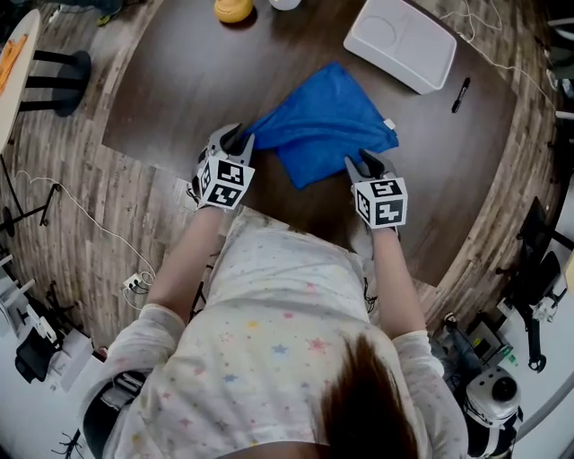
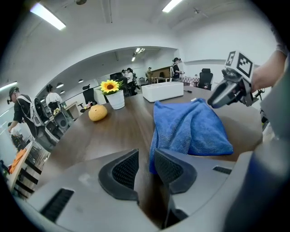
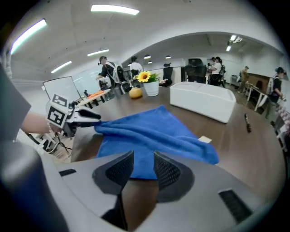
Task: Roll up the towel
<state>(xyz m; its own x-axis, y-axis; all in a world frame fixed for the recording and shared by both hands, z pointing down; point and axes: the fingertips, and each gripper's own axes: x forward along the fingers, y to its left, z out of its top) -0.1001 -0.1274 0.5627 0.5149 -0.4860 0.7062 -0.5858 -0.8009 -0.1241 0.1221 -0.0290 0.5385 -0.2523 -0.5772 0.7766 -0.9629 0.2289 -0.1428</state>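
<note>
A blue towel [image 1: 325, 121], folded into a rough diamond, lies on the dark brown table [image 1: 179, 81]. My left gripper [image 1: 240, 136] is at the towel's left corner. In the left gripper view its jaws [image 2: 146, 165] stand apart, with the towel's edge [image 2: 154, 158] just at the tips and no pad pressing on it. My right gripper [image 1: 368, 161] is at the towel's near right edge. Its jaws [image 3: 143, 165] show a narrow gap with bare table between them, and the towel [image 3: 149, 131] begins just past the tips. Each gripper shows in the other's view: left [image 3: 93, 120], right [image 2: 215, 102].
A white rectangular tray [image 1: 401, 40] stands at the table's far right, with a black pen [image 1: 461, 94] beside it. A yellow fruit [image 1: 233, 9] and a potted sunflower [image 2: 113, 93] sit at the far side. The table's near edge runs just under my grippers. People stand in the background.
</note>
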